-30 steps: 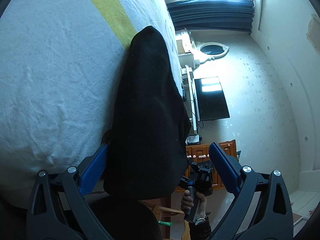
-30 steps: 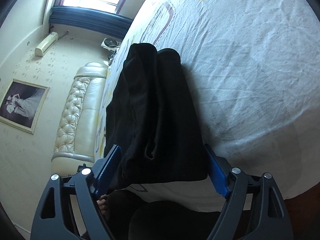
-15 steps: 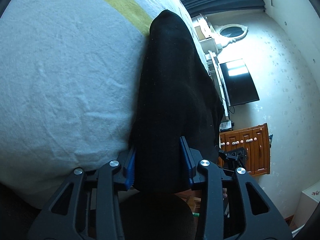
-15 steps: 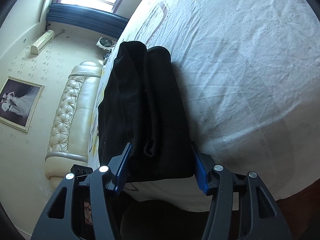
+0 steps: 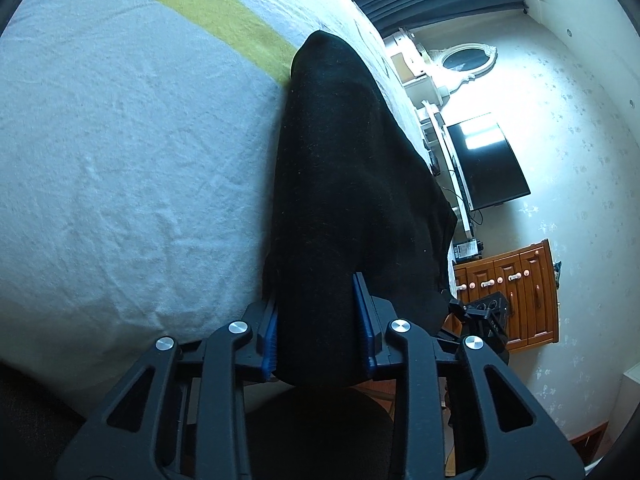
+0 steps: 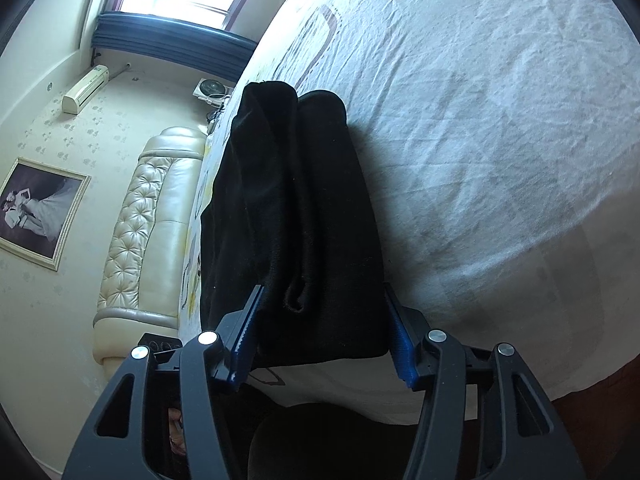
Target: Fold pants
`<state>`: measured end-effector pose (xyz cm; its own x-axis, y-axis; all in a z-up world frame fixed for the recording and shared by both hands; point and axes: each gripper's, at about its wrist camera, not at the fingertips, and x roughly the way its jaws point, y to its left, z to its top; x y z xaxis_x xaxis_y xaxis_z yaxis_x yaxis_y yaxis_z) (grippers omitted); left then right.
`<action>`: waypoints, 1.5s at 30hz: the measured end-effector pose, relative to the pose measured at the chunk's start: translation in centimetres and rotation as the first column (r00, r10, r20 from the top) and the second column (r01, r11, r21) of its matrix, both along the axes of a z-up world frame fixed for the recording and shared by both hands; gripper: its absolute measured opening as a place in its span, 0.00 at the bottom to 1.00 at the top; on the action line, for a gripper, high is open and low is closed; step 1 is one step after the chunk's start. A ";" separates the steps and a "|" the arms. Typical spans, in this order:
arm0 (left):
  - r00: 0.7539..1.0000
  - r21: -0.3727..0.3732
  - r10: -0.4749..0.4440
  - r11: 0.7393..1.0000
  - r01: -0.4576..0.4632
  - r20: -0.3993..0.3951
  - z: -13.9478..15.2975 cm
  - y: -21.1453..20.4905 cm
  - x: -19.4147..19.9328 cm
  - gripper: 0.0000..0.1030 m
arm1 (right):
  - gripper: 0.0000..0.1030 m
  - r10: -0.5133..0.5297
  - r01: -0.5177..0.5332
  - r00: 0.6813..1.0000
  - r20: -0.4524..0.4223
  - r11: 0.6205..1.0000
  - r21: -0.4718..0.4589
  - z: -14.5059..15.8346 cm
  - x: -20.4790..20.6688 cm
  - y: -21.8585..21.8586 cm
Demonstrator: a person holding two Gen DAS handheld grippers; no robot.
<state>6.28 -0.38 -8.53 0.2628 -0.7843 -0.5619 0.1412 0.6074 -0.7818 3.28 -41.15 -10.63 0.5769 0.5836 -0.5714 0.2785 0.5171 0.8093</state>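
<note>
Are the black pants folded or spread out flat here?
Folded: the black pants lie as a narrow, layered stack on the bed sheet, with two rounded fold edges at the far end.

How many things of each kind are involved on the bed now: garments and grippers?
Black pants: 1
Grippers: 2, the left gripper and the right gripper
Bed sheet: 1
Total: 4

— Where do we have free room?
— Broad bare bedsheet (image 5: 120, 152) beside the black pants (image 5: 340, 184); we could pass there.
— And what blocks us?
— The tufted headboard (image 6: 148, 216) on one side, the dresser (image 5: 516, 292) beyond the other.
</note>
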 end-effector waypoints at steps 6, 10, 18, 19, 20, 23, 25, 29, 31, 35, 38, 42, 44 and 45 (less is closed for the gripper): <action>1.000 0.012 0.029 1.000 -0.029 0.009 0.1 2.0 0.6 0.28 | 0.54 0.039 -0.039 0.999 -0.003 0.999 0.009 0.2 1.0 1.8; 0.998 0.022 0.068 0.997 -0.068 0.011 0.4 4.1 0.5 0.28 | 0.54 0.082 -0.081 0.997 -0.001 0.996 0.032 -0.2 2.2 3.6; 0.989 0.025 0.150 0.988 -0.150 0.003 0.4 7.7 -0.8 0.28 | 0.54 0.168 -0.168 0.986 0.001 0.985 0.035 -0.2 4.8 7.1; 0.987 0.025 0.158 0.987 -0.158 0.004 0.4 7.9 -0.9 0.28 | 0.54 0.177 -0.177 0.984 -0.002 0.984 0.031 -0.2 5.1 7.4; 0.986 0.027 0.165 0.986 -0.165 0.007 0.4 8.2 -1.0 0.28 | 0.54 0.185 -0.185 0.983 -0.005 0.982 0.028 -0.1 5.4 7.7; 0.984 0.020 0.180 0.984 -0.180 0.004 0.4 8.4 -1.4 0.28 | 0.54 0.194 -0.194 0.981 -0.011 0.981 0.026 0.0 5.8 8.1; 0.983 0.018 0.182 0.983 -0.182 0.002 0.3 8.4 -1.2 0.28 | 0.54 0.195 -0.195 0.981 -0.012 0.981 0.028 -0.2 5.7 7.6; 0.984 0.019 0.180 0.984 -0.180 0.006 0.4 8.6 -0.9 0.28 | 0.54 0.192 -0.192 0.981 -0.010 0.981 0.029 -0.2 5.7 7.8; 0.983 0.013 0.181 0.983 -0.181 0.001 0.2 8.7 -1.0 0.28 | 0.54 0.192 -0.192 0.981 -0.010 0.981 0.029 -0.2 5.6 7.8; 0.983 0.009 0.182 0.983 -0.182 0.001 0.0 8.8 -1.1 0.29 | 0.54 0.190 -0.190 0.982 -0.008 0.981 0.031 -0.1 5.6 7.8; 0.984 0.014 0.180 0.984 -0.180 0.005 0.1 8.7 -1.1 0.29 | 0.54 0.185 -0.184 0.983 -0.008 0.982 0.038 -0.1 5.6 7.8; 0.985 0.020 0.173 0.985 -0.173 0.014 0.3 8.7 -1.1 0.36 | 0.54 0.176 -0.175 0.984 -0.005 0.983 0.050 -0.2 5.6 7.6; 0.986 0.006 0.168 0.986 -0.168 0.026 0.6 8.9 -1.2 0.43 | 0.56 0.163 -0.162 0.987 -0.004 0.984 0.074 -0.3 5.5 7.3; 0.987 -0.014 0.159 0.987 -0.158 0.033 0.9 9.1 -1.4 0.55 | 0.57 0.160 -0.159 0.987 -0.002 0.984 0.084 -0.3 5.4 7.1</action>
<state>4.92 8.77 -7.67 0.4029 -0.7377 -0.5418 0.0701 0.6151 -0.7853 8.71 -34.05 -10.95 0.4677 0.7137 -0.5214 0.2053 0.4861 0.8494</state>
